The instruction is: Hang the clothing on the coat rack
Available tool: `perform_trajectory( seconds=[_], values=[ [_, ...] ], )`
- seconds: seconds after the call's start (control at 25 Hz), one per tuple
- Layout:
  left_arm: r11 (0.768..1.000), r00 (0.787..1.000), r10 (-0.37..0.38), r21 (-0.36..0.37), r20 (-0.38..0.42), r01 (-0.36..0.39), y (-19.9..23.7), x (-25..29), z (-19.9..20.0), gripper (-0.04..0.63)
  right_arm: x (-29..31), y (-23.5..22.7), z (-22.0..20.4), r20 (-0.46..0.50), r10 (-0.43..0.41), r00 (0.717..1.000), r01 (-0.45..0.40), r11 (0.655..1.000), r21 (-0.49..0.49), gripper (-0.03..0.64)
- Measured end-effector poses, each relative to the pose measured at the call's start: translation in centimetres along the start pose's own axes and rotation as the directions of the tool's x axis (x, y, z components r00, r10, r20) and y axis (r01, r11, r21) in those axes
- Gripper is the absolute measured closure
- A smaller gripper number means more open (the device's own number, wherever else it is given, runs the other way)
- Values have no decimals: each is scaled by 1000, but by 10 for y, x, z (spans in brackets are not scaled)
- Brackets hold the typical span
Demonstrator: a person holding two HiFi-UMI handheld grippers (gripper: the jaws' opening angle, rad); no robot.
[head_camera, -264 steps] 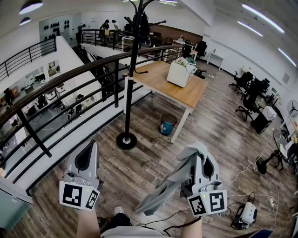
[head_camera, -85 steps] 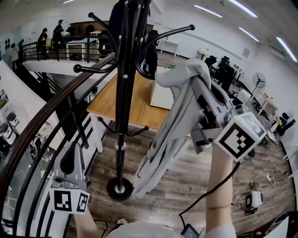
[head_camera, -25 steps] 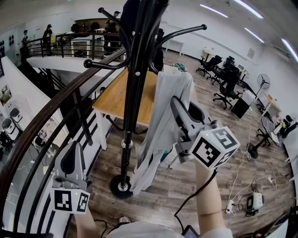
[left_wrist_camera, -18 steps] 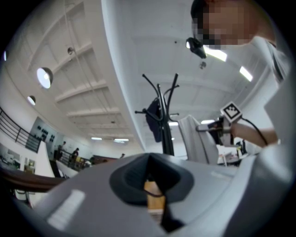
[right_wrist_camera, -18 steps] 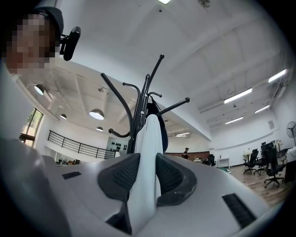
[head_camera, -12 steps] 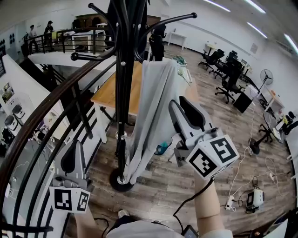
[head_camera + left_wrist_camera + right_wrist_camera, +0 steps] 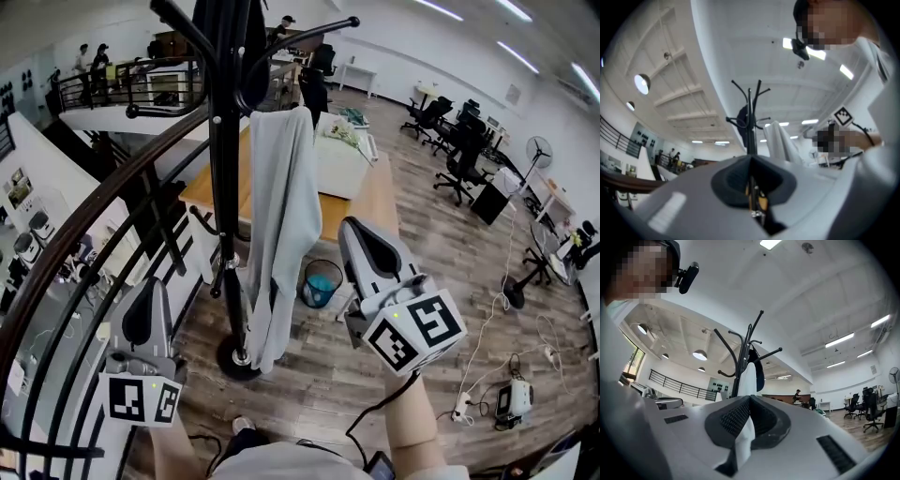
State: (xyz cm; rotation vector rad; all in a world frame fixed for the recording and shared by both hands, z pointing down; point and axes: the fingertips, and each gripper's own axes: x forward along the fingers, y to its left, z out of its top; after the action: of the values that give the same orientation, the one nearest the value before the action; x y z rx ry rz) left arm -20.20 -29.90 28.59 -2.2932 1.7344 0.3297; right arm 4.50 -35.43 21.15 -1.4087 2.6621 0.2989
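Pulled back since a second ago, the right gripper now hangs clear of the grey garment, its jaws just snapped together on nothing. Lower down, the left gripper is closed and empty too. Beyond them the garment drapes from a hook of the coat rack, touching neither gripper. Hanging looks done; what remains, I'd judge, is checking it holds.

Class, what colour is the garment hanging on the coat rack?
Light grey. The garment shows best in the head view.
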Motion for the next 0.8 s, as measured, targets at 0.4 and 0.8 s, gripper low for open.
perform_trajectory(
  seconds=[0.4,0.8],
  values=[
    [999,1000,7,34,-3,-6,-36,-20,16,589,-45,-4,-13,-20,-24,1000,23,999,-49,617],
    [998,999,26,58,-21,-25,-62,-41,25,589,-80,-10,-30,-57,-48,997,46,998,-41,617]
  ],
)
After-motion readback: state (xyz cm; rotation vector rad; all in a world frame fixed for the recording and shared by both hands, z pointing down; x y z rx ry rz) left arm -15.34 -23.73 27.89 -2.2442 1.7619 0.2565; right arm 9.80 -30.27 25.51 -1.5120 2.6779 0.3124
